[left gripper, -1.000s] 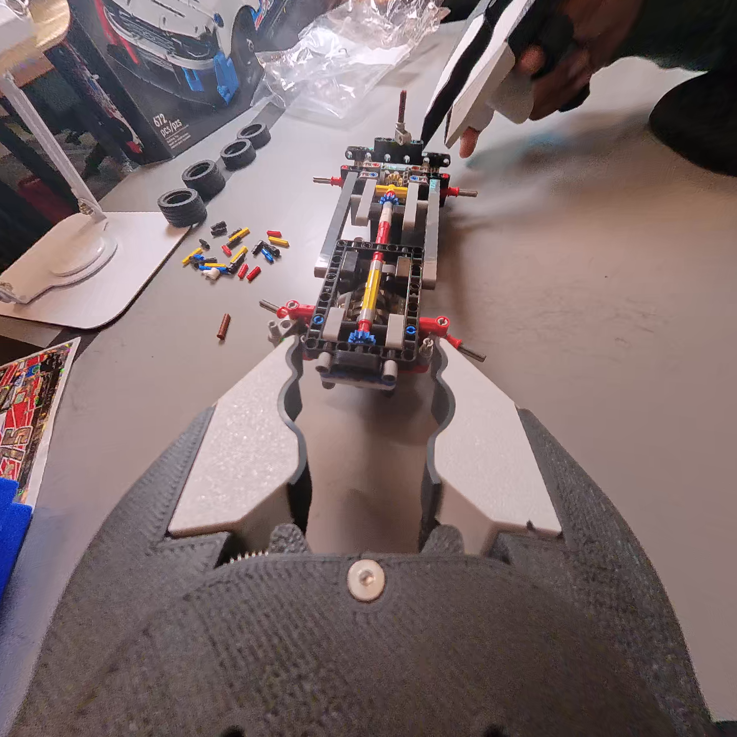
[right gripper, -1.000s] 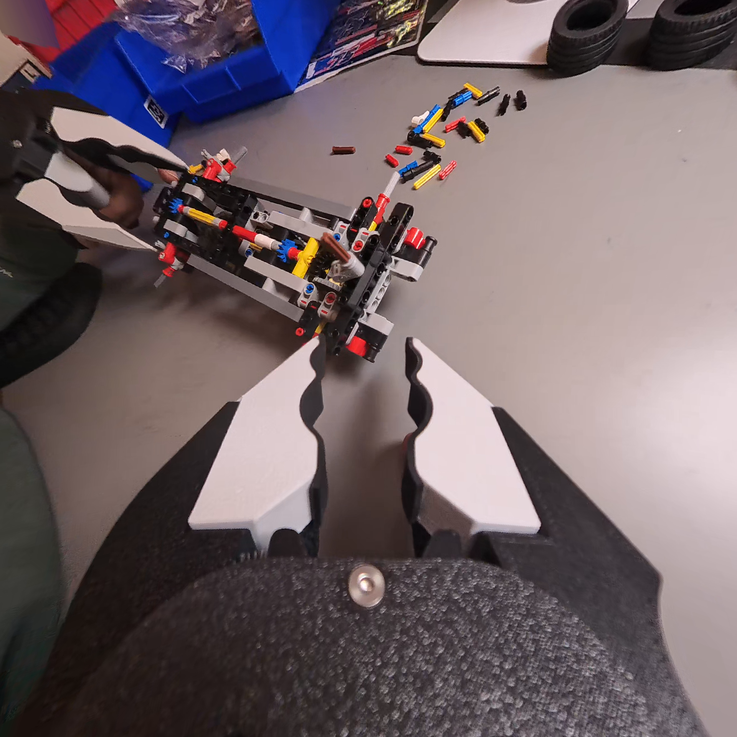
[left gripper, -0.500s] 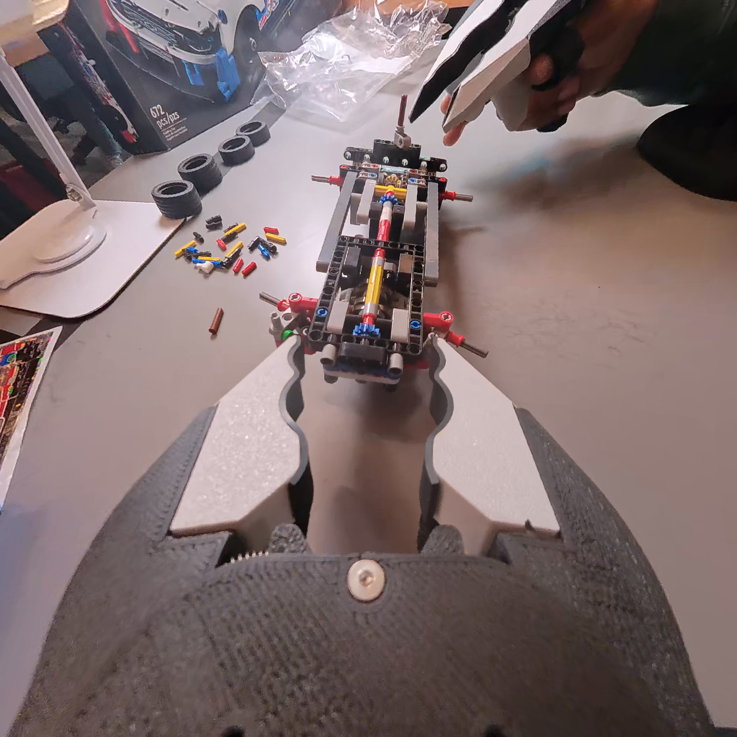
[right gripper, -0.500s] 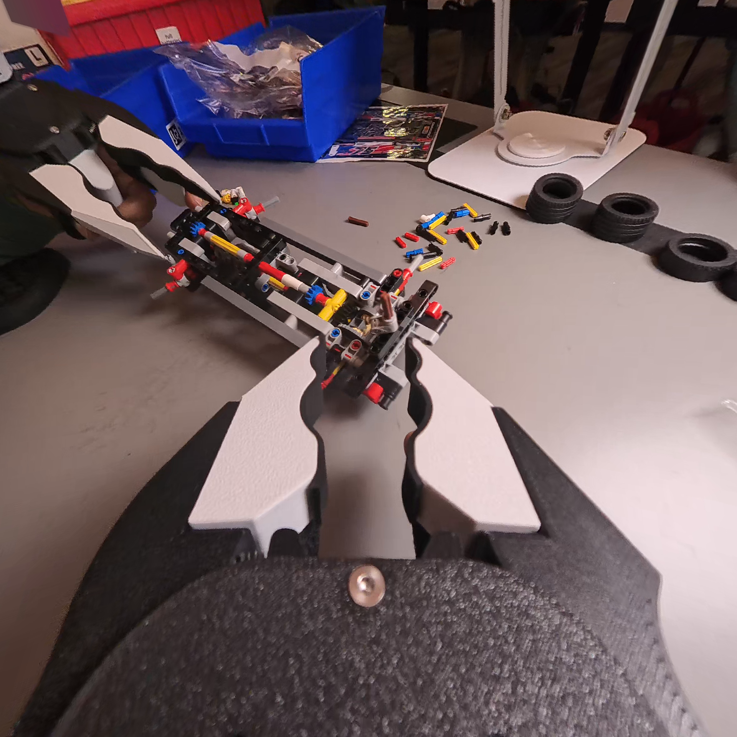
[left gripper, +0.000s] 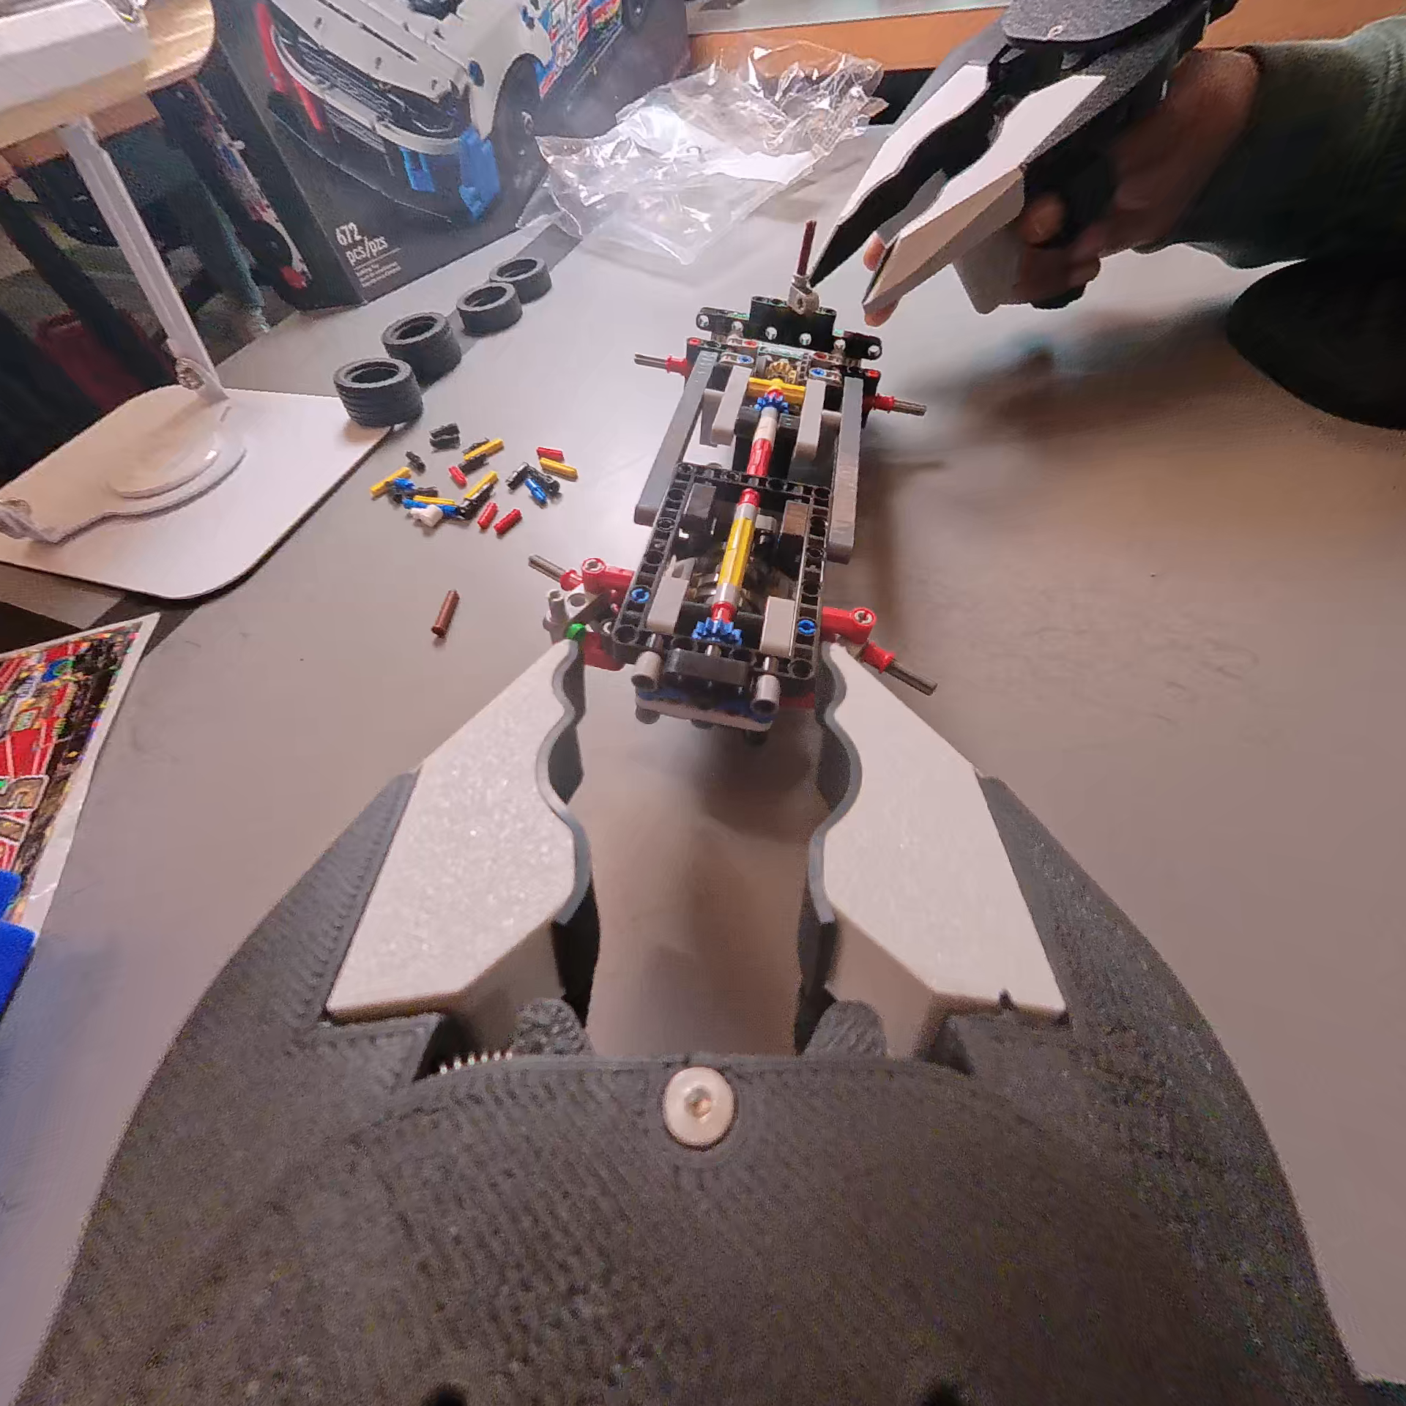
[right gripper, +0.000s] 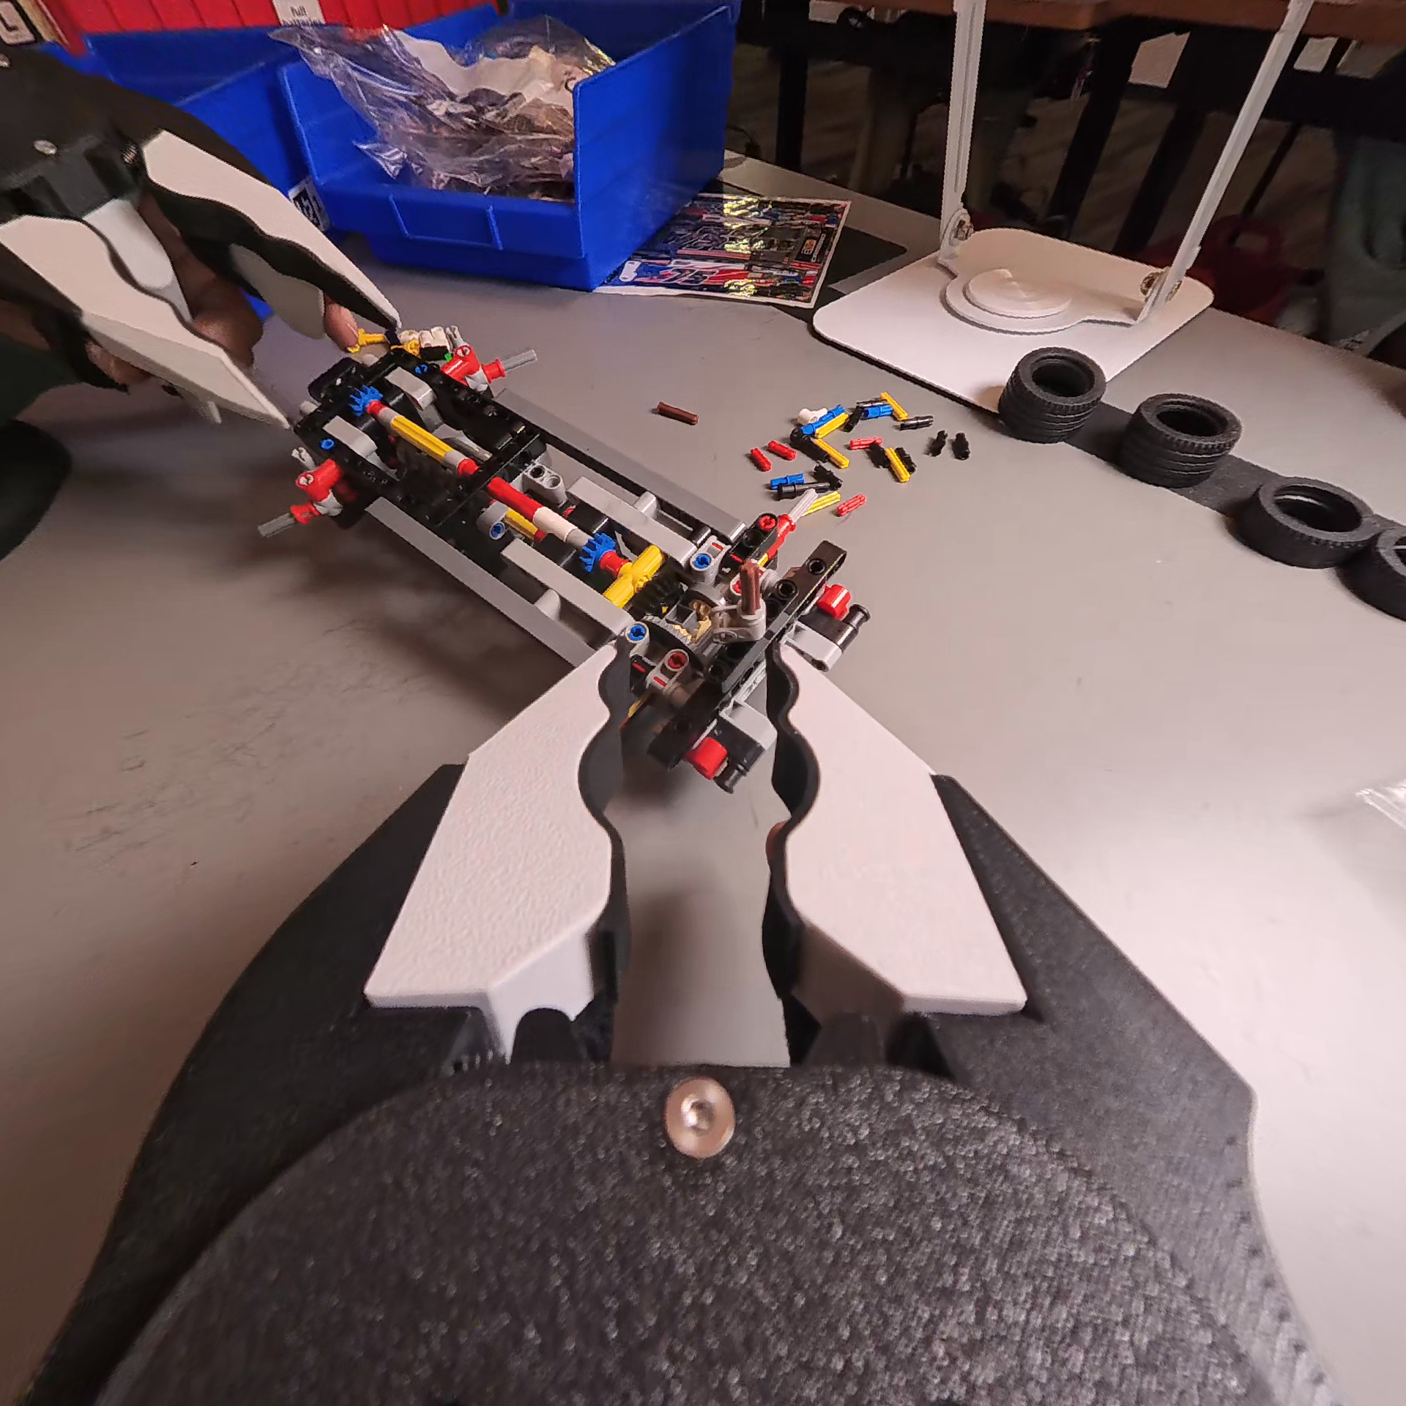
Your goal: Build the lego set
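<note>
The long black and grey lego chassis [left gripper: 749, 525] with a red and yellow shaft lies on the grey table [left gripper: 1103, 685]. The left gripper [left gripper: 700, 669] has its two fingers apart around the near end of the chassis; I cannot tell if they touch it. At the far end the right gripper [right gripper: 696, 669] is also apart around the chassis. Left of the chassis lie one brown pin [left gripper: 445, 612], many small coloured pins [left gripper: 472, 491], then four black rubber tyres [left gripper: 378, 392]
</note>
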The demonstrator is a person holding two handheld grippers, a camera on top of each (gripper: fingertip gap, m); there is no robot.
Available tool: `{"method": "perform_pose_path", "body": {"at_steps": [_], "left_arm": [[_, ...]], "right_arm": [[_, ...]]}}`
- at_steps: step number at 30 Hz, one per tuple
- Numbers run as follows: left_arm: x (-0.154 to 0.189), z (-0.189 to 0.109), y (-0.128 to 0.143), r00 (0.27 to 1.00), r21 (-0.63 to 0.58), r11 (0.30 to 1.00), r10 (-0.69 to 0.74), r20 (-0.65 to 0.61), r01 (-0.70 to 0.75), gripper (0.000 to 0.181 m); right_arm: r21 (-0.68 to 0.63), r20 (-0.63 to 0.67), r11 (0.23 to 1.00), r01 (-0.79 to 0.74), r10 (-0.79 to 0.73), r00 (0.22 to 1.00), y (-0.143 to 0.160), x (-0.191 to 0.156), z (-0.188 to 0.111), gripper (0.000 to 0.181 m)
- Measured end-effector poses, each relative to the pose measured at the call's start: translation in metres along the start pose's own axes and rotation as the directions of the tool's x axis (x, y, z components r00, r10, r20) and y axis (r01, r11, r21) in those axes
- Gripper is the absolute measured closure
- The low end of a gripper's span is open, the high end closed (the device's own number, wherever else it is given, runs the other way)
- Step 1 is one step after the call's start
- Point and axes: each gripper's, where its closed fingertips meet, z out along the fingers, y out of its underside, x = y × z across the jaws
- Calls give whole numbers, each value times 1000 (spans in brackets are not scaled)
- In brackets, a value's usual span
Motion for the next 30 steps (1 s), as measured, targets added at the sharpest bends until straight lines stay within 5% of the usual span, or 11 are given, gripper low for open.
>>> {"method": "perform_pose_path", "body": {"at_steps": [5,17,30], "left_arm": [[11,3,4,997,-11,1000,-12,-70,11,113],[2,6,7,1000,-25,1000,3,0,-3,132],[1,5,7,1000,-21,1000,-1,-1,1,132]], "right_arm": [[8,1,1000,5,-5,1000,-1,-2,1,148],[7,-5,1000,30,-30,1000,0,-8,5,160],[67,-59,997,31,-27,998,-10,0,0,170]]}}
